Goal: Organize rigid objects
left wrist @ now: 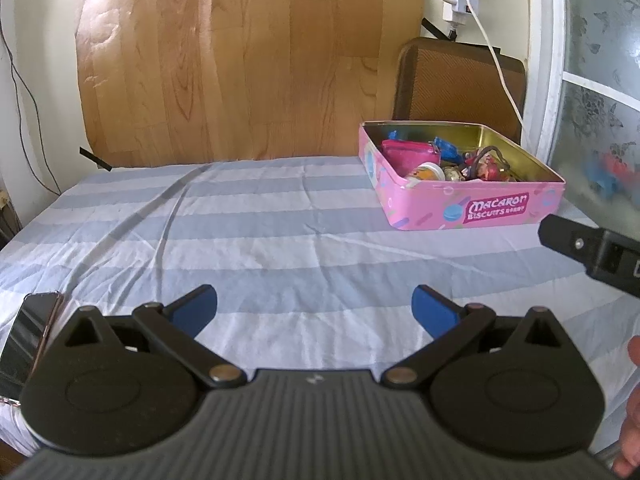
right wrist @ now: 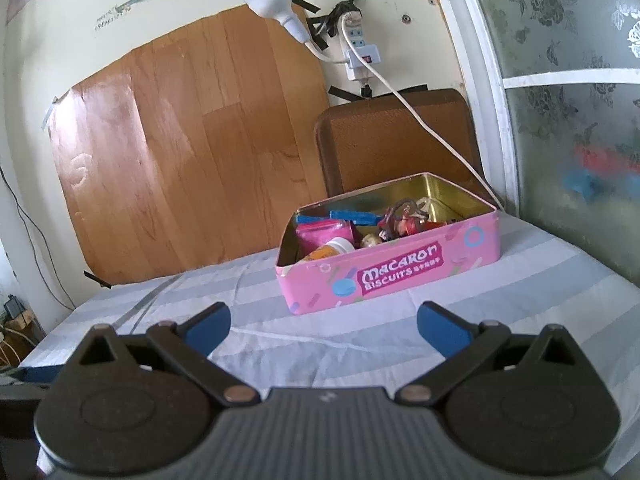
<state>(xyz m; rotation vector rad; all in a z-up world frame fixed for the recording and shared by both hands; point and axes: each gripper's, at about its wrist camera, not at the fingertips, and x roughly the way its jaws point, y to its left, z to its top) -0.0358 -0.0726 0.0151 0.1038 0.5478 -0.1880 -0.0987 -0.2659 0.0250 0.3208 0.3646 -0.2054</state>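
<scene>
the left gripper [left wrist: 315,309] and the right gripper [right wrist: 323,325] both hover with fingers spread wide and nothing between them, above the striped blue cloth [left wrist: 280,232]. the pink biscuit tin [right wrist: 384,276] sits lidless at the far right, holding small trinkets. a phone [left wrist: 28,340] lies at the near left edge.

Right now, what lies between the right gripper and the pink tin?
Only bare striped sheet, seen in the right wrist view; the open right gripper faces the tin.
</scene>
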